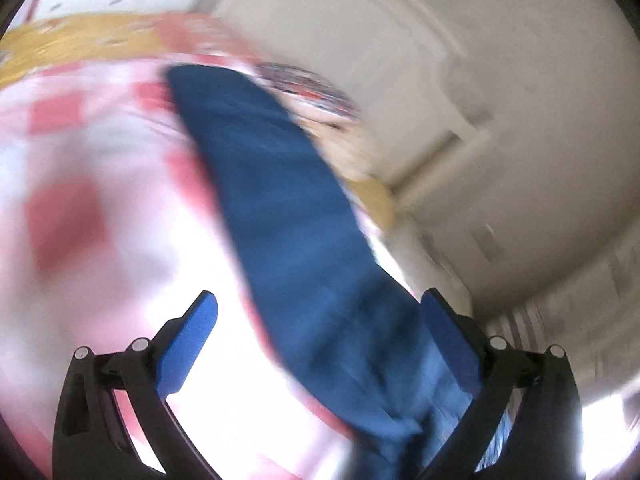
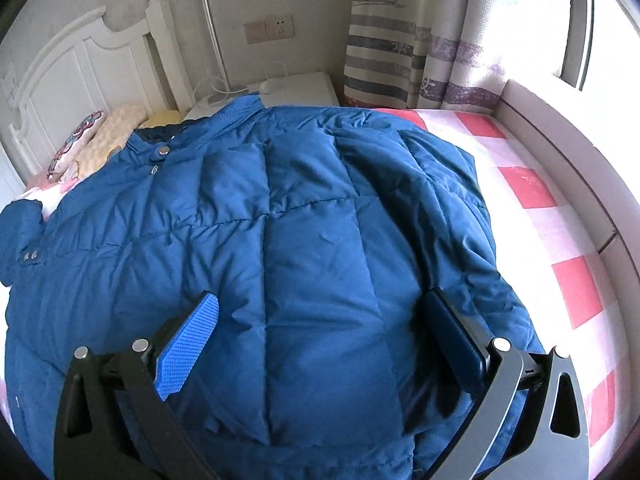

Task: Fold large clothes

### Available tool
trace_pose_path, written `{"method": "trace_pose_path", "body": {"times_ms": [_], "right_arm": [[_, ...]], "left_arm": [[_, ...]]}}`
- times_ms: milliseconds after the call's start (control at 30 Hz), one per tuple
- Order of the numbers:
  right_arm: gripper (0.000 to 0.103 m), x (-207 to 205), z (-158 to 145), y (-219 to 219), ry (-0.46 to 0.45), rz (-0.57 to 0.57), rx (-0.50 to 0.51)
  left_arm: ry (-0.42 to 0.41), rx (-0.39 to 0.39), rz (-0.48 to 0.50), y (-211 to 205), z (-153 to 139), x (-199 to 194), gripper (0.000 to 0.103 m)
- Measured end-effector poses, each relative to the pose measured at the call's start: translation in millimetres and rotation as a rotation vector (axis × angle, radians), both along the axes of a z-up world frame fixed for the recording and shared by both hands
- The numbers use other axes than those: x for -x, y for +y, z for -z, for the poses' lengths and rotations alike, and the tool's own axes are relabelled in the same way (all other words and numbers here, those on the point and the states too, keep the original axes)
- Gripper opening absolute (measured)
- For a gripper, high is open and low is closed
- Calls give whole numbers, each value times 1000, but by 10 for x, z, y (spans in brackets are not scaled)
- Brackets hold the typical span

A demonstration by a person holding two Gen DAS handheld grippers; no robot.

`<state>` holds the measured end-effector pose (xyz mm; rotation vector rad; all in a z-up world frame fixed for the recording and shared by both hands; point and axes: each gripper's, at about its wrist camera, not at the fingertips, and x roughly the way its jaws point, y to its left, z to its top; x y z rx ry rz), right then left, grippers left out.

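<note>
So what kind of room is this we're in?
Most likely a bedroom: the blue puffer jacket lies on a bed with a checked sheet, a white headboard and a curtained window.

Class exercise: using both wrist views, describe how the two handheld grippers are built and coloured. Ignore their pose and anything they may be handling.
Both look alike. The left gripper and right gripper each have two black angular fingers on linkage arms with round silver pivot pins. The inner pads are bright blue with a fine ribbed grid texture. No cables, markings, sleeves or hands are visible.
</note>
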<state>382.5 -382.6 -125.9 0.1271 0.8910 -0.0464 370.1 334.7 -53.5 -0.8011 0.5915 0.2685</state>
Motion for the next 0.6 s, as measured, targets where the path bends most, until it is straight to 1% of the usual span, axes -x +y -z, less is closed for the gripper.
{"method": "trace_pose_path", "body": {"times_ms": [33, 67, 100, 133, 200, 267, 300, 333, 367, 400, 433, 467, 500, 567, 600], "right_arm": [[99, -1, -2, 4, 1, 0, 3], [99, 4, -4, 1, 2, 0, 3], [99, 9, -7, -4, 1, 0, 1], [99, 8, -7, 4, 1, 0, 1], [99, 14, -9, 3, -2, 0, -4], [99, 15, -8, 0, -4, 0, -9], [99, 19, -10, -6, -6, 0, -13], [99, 26, -13, -12, -10, -1, -18], [99, 28, -15, -20, -13, -2, -25], [99, 34, -17, -33, -17, -2, -34], [99, 41, -22, -43, -22, -3, -44], [99, 57, -29, -75, -34, -4, -67], [99, 70, -36, -104, -44, -3, -89], [98, 105, -53, -168, -70, 2, -138], [98, 124, -62, -194, -83, 5, -162]], "left_arm": [[12, 36, -35, 272, 44, -43, 100], [19, 69, -48, 448, 92, -84, 100], [15, 122, -44, 657, 159, -162, 99], [4, 147, -36, 761, 189, -207, 99], [-3, 168, -30, 946, 213, -342, 99], [-4, 158, -27, 992, 207, -453, 98], [-9, 153, -21, 994, 208, -498, 85], [-16, 160, -1, 993, 220, -531, 33], [-16, 191, 38, 1015, 250, -563, 6], [-12, 229, 32, 959, 278, -556, 4], [-43, 222, 16, 919, 221, -521, 4], [-93, 187, 16, 779, 115, -455, 4], [-119, 162, 30, 662, 35, -432, 4], [-177, 92, 106, 194, -242, -356, 4], [-208, 39, 178, -167, -424, -324, 4]]}}
